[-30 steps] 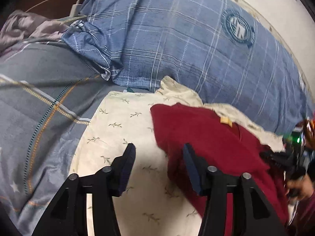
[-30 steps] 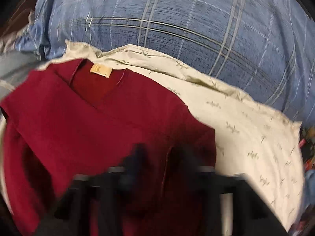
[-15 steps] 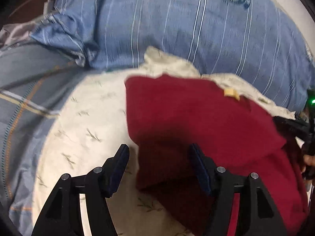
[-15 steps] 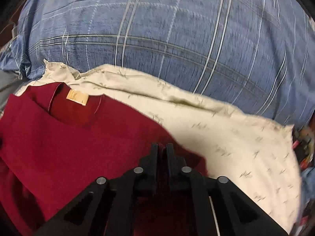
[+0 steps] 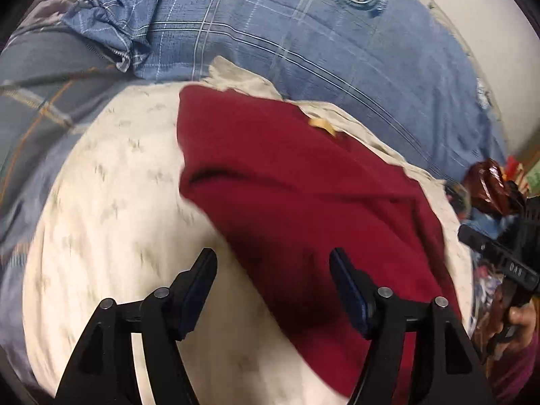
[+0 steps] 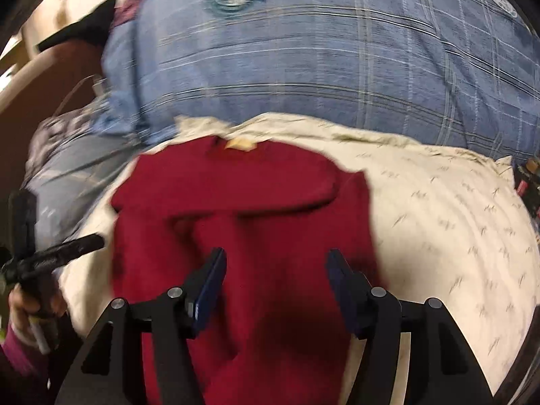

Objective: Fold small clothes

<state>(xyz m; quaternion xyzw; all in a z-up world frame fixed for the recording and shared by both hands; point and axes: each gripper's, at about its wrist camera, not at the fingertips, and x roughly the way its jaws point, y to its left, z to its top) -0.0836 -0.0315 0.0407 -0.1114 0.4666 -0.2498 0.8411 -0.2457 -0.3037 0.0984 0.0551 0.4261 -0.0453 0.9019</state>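
A dark red shirt (image 5: pixel 303 195) with a tan neck label lies on a cream leaf-print cloth (image 5: pixel 111 209), its sides folded in over the middle. My left gripper (image 5: pixel 273 263) is open and empty above the shirt's left edge. In the right wrist view the red shirt (image 6: pixel 243 209) lies narrow, both sleeves folded in. My right gripper (image 6: pixel 275 263) is open and empty above the shirt's lower half. The right gripper's body (image 5: pixel 499 256) shows at the right edge of the left wrist view, and the left gripper's body (image 6: pixel 50 256) at the left edge of the right wrist view.
A large blue plaid pillow (image 5: pixel 303 33) lies behind the cream cloth, also in the right wrist view (image 6: pixel 320 57). A grey striped bedcover (image 5: pixel 40 101) lies at the left. Colourful clutter (image 5: pixel 489 182) sits at the right edge of the bed.
My right gripper was shut on the shirt's sleeve and has opened and let it go. Both grippers have drawn back from the shirt. The right side is now folded in.
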